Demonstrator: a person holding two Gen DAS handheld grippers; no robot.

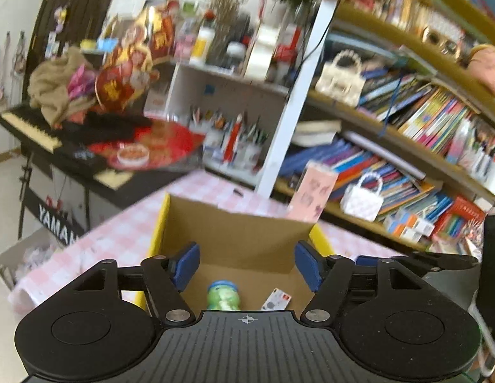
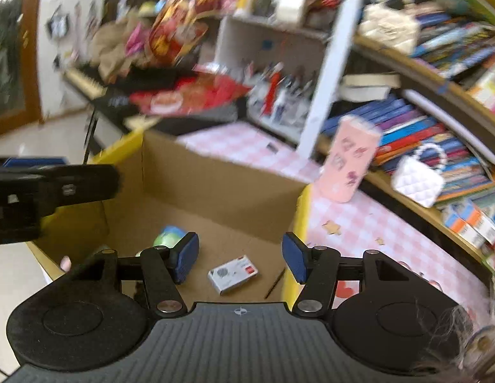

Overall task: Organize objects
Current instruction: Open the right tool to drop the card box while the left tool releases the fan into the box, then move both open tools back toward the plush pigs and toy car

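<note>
An open cardboard box (image 1: 234, 233) with yellow outer sides stands on the pink checked tablecloth (image 1: 120, 239). On its floor lie a green bottle with a blue cap (image 1: 223, 296), a small white packet (image 1: 276, 300) and a thin dark stick (image 2: 274, 284). My left gripper (image 1: 246, 266) hangs open over the box with nothing between its blue pads. My right gripper (image 2: 241, 257) is open too, above the box's right side; the white packet (image 2: 233, 274) lies well below it and the bottle (image 2: 169, 237) shows behind its left pad. The left gripper (image 2: 56, 188) enters the right wrist view from the left.
A pink patterned case (image 2: 349, 159) stands upright on the cloth just right of the box (image 2: 199, 185). Crowded bookshelves (image 1: 407, 134) and a white quilted bag (image 2: 418, 180) fill the right. A keyboard (image 1: 33, 127) piled with red decorations stands far left.
</note>
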